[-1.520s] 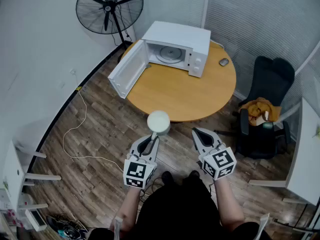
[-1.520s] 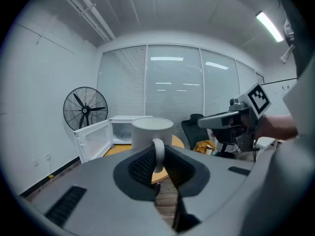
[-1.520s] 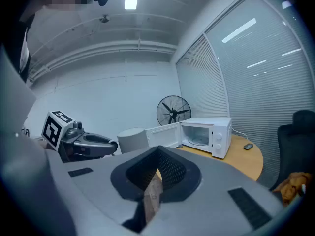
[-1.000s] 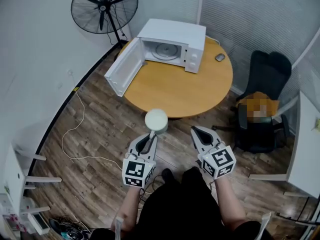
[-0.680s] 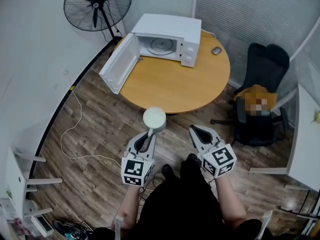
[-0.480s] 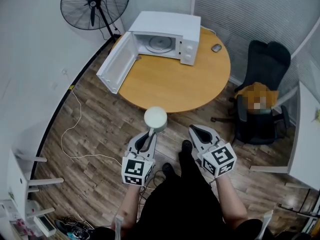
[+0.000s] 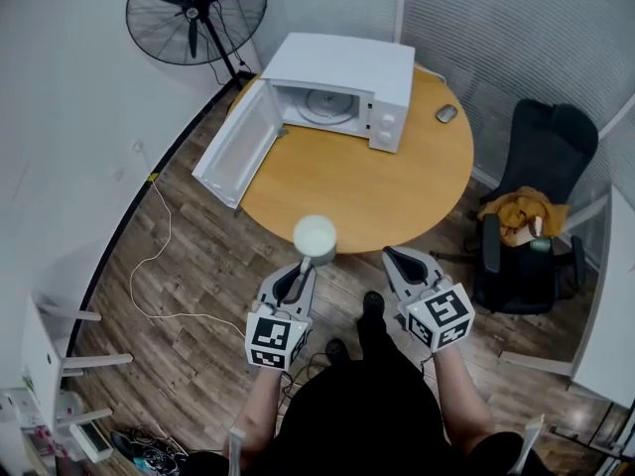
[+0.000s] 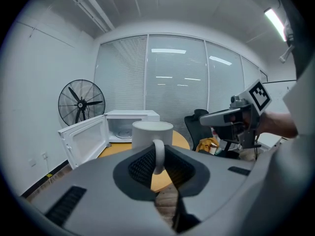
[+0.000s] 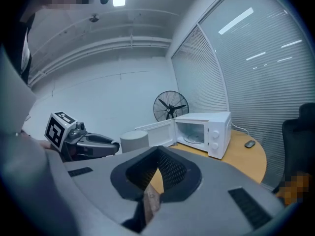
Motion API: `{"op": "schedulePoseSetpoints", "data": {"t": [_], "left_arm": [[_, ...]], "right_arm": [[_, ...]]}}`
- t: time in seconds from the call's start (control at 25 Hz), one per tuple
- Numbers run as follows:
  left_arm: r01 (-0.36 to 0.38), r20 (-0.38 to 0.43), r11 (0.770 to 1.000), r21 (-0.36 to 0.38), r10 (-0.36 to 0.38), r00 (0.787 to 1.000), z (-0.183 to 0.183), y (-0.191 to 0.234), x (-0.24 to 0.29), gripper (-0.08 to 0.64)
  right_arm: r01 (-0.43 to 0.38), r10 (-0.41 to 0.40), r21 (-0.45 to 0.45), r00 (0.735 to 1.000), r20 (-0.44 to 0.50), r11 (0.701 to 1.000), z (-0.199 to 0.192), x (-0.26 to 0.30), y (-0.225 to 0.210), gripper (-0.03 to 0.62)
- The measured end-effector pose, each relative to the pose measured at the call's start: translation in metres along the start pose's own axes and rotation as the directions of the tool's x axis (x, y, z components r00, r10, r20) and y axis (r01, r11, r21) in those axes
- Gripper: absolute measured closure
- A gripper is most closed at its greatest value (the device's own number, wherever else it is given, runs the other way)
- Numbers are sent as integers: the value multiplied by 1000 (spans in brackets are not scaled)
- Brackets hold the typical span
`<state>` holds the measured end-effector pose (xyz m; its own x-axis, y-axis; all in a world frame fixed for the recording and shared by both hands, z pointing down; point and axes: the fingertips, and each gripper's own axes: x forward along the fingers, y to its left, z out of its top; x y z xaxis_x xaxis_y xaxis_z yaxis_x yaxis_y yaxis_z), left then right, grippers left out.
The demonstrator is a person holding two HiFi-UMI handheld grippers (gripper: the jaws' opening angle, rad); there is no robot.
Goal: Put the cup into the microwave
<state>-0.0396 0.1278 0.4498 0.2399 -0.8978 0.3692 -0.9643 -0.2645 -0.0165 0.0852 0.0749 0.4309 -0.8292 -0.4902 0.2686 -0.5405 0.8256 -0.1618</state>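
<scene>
White and handled, the cup point(image 7: 315, 236) is held upright in the air by the left gripper point(image 7: 305, 266), whose jaws are closed on the cup's handle. In the left gripper view, the handle is seen pinched between the jaws, with the cup's body point(image 8: 152, 133) rising just beyond them. From the head view, the cup is seen against the near edge of a round wooden table point(image 7: 377, 191), over a wood-plank floor point(image 7: 189, 286).

The microwave point(image 7: 347, 87) is set on the far side of the table, well apart from the cup. Its door point(image 7: 230, 149) is swung wide open to the left, and a glass turntable is shown inside.

The right gripper point(image 7: 393, 257) is held beside the left one, level with it, with its jaws brought together and nothing between them.

A computer mouse point(image 7: 445, 114) is placed on the table to the right of the microwave. A standing fan point(image 7: 195, 13) is seen by the wall, and a black office chair point(image 7: 541, 181) stands to the right of the table.
</scene>
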Motion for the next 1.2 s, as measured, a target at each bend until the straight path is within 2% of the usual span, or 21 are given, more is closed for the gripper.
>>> {"op": "schedulePoseSetpoints", "data": {"t": [0.44,0.8,1.2], "left_arm": [[-53,-5,999,1,53,999,32,18,76,515],[-102,-32,994,-26,101,994,37,20,120,515],[-130,-37,990,-58,128,991,41,38,140,514]], "right_arm": [[-74,73,-8,997,-10,997,21,55,-71,581],[-144,144,4,989,-35,990,22,81,-106,581],[-151,152,20,987,-47,988,28,101,-124,581]]}}
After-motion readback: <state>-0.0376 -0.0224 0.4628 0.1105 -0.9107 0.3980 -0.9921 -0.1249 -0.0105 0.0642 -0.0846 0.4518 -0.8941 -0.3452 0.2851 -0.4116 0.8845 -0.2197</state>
